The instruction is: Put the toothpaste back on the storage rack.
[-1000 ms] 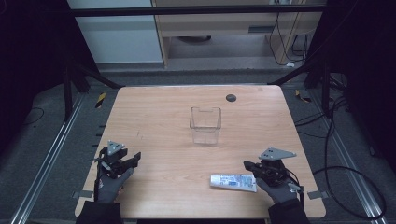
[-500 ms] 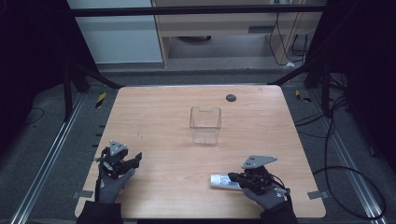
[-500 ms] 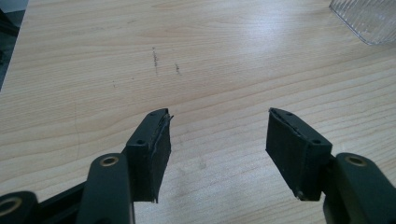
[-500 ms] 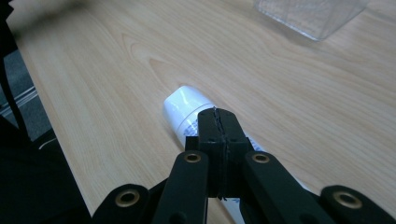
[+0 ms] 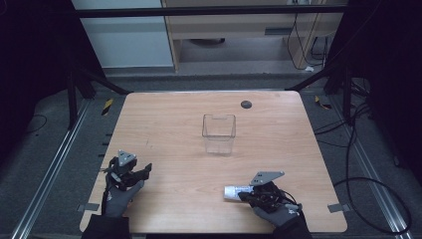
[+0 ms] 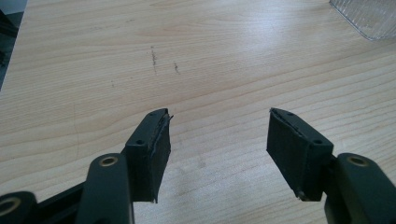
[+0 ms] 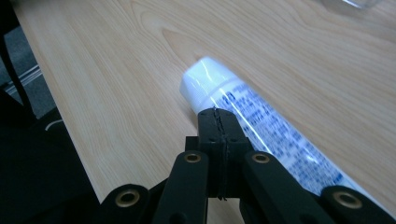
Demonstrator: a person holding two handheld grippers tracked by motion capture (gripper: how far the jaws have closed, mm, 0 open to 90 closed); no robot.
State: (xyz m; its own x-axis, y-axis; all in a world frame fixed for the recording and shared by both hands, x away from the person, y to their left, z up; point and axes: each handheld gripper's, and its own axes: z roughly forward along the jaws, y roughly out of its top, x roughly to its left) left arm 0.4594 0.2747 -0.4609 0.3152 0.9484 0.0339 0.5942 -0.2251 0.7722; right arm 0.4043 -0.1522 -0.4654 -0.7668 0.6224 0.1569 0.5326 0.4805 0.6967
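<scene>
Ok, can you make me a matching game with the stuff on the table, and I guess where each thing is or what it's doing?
Things:
1. white tube
2. clear box
3. left gripper
4. right gripper

Places or states:
A. jaws wide apart over bare wood
B. standing in the middle of the table
C. jaws pressed together beside the tube
D. lying flat near the front edge

Pairs: 1-D, 2-B, 3-A, 4-C

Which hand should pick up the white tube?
Right. The right gripper sits against the white tube, jaws shut beside it, not gripping. The left gripper is open, far across the table.
</scene>
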